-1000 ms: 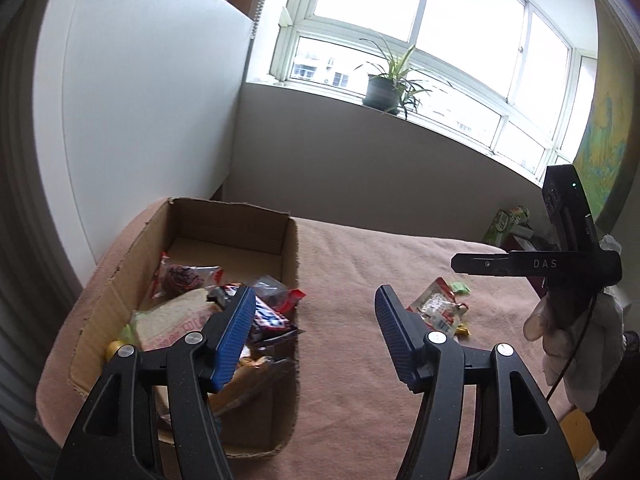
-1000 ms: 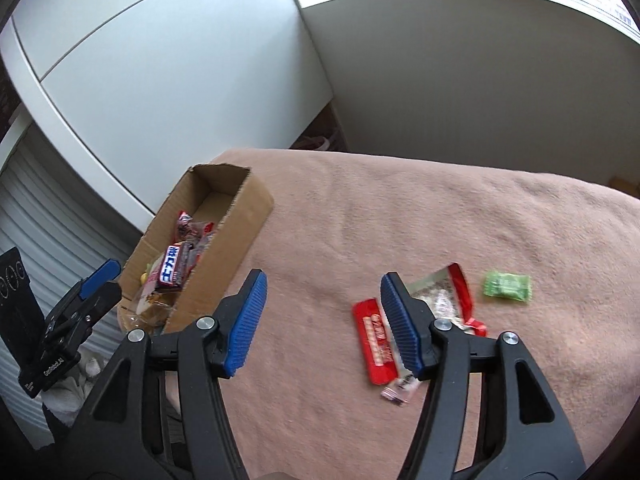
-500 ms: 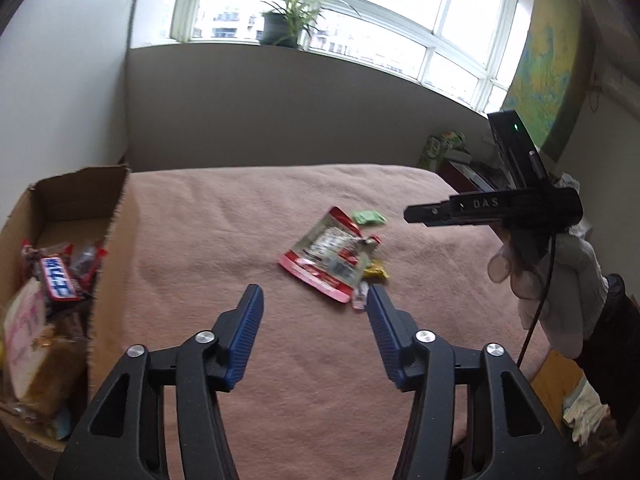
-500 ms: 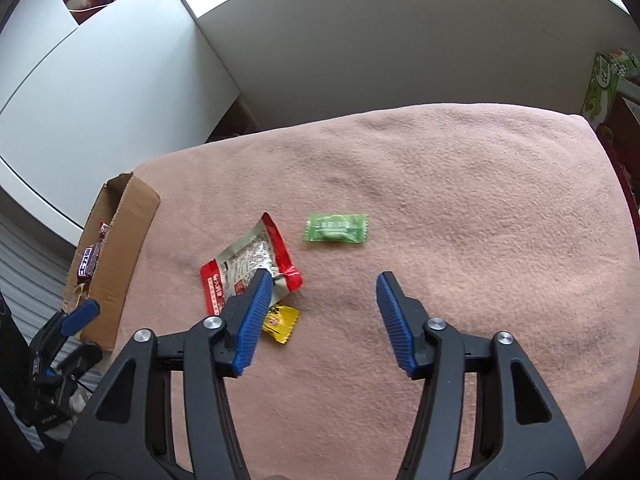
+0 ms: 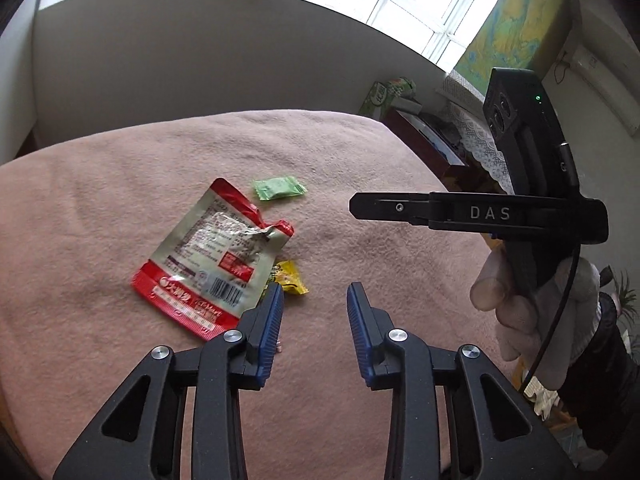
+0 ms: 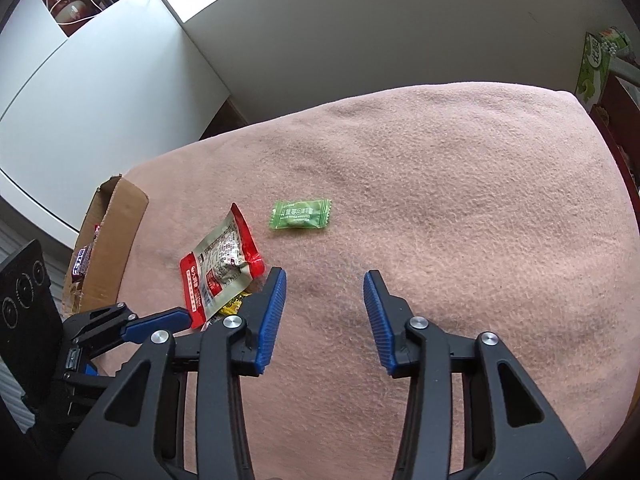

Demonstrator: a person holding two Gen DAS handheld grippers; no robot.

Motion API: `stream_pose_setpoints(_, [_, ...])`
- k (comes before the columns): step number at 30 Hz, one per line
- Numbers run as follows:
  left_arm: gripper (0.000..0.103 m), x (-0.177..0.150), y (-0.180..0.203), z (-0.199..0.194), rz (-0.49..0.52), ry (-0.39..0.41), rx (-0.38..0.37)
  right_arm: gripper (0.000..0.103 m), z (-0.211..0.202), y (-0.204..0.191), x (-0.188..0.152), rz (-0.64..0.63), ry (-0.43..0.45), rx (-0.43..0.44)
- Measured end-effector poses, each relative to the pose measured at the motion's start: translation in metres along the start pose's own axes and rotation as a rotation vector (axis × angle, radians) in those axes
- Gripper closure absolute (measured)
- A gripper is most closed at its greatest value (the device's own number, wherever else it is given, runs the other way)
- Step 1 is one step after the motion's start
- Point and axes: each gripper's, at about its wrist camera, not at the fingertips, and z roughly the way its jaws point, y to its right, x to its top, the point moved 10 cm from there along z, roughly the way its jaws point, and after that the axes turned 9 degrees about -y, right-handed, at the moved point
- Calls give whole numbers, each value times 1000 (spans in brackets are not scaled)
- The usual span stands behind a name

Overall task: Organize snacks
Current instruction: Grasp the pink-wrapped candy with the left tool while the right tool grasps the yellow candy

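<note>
Three snacks lie loose on the pink blanket (image 6: 460, 184): a red-and-silver pouch (image 5: 212, 258), a green candy (image 5: 279, 188) just beyond its far corner, and a yellow candy (image 5: 289, 278) half tucked under the pouch's near right edge. At the far left of the right view stands one cardboard box (image 6: 108, 248) with wrappers showing inside; how many I cannot tell. The step in hand looks like fetching the next loose snack for that box. The left gripper (image 5: 315, 300) hovers just right of the pouch and yellow candy, its jaws having just been closing to a narrow gap with nothing between them. The right gripper (image 6: 325, 284) hangs near the green candy, jaws likewise narrowed and empty. Next, one gripper must drop and straddle a candy before pinching; thin wrappers on soft cloth could slip.
</note>
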Motion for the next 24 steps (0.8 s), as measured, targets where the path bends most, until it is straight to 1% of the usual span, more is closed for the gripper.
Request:
stream_pose_setpoints(2, [72,5,-1,9,0,-14,13,60,-1,2,0,5,2,5])
stream_pose_setpoints(7, [72,18,-8,29,-27,-45,19,60,0,3,0,5,1,10])
stream_pose_setpoints(9, [72,22,-12,31,-38,-49,23,60,0,3,0,4,1,14])
stream_pose_setpoints(12, [72,29,-25,36,-68,-57,64,60,0,4,-1,8,1,16])
stream_pose_setpoints(13, [72,30,-29,37,-83,-57,60,60,1,5,-1,9,0,17])
stream_pose_setpoints(15, [73,30,-33,34,-105,-52,38,60,2,4,-3,6,-5,16])
stream_pose_setpoints(20, [73,28,-48,21,-125,-26,61,60,8,-4,-6,-27,-23,18])
stream_pose_setpoints(24, [73,26,-55,10,-147,-2,72,60,15,-16,-7,-81,-40,20])
